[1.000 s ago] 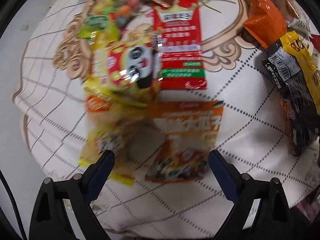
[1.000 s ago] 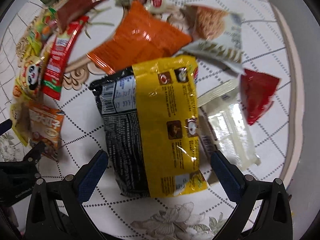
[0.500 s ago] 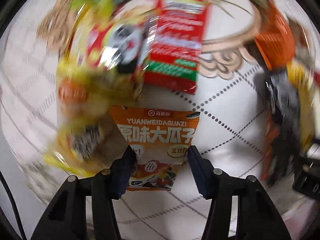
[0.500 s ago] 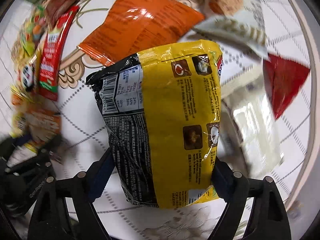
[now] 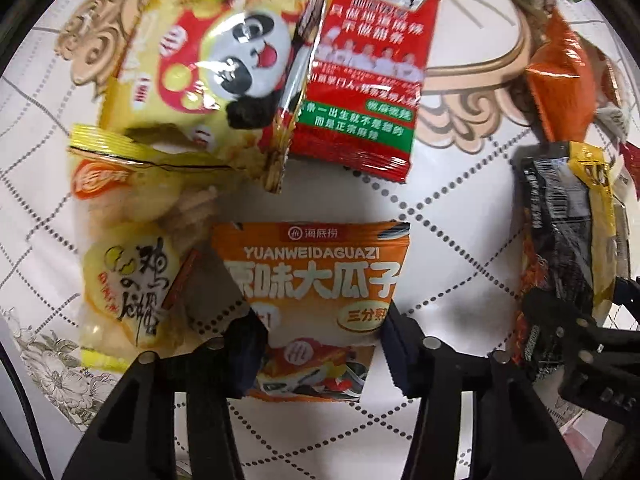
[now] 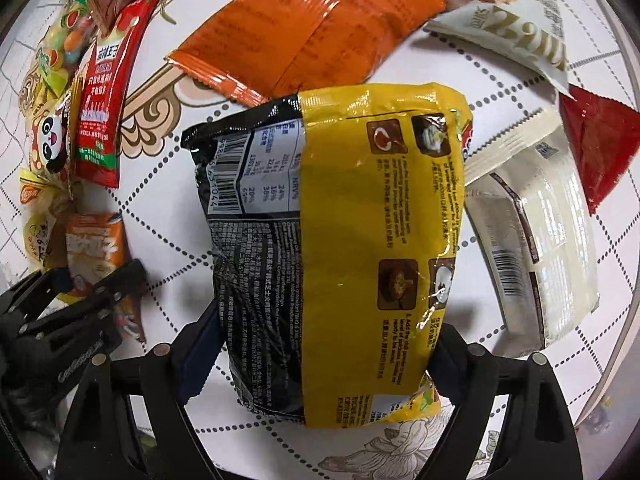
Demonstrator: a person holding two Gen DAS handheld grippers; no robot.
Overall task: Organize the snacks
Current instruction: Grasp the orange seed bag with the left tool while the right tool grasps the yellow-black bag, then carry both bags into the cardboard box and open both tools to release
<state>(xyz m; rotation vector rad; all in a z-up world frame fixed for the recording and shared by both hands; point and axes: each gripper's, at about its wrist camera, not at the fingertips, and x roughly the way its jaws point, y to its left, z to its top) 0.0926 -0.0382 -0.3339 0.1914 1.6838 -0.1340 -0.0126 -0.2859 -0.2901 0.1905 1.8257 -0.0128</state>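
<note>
Seed packet, orange with white lettering, lies flat on the table with its lower half between the left gripper pads, which have just been closing and now press both its side edges. Noodle bag, yellow and black with a barcode panel, lies flat in the right gripper; jaws have just been closing, both pads touch its sides, clamped. Seed packet sits well left of the noodle bag. Just above the seed packet: red packet with green band, panda bag overlapping its left edge, yellow packet touching the seed packet's left. Beyond the noodle bag: orange bag, white bag, cream pouch beside its right edge, small red packet farther right. No containers visible.
</note>
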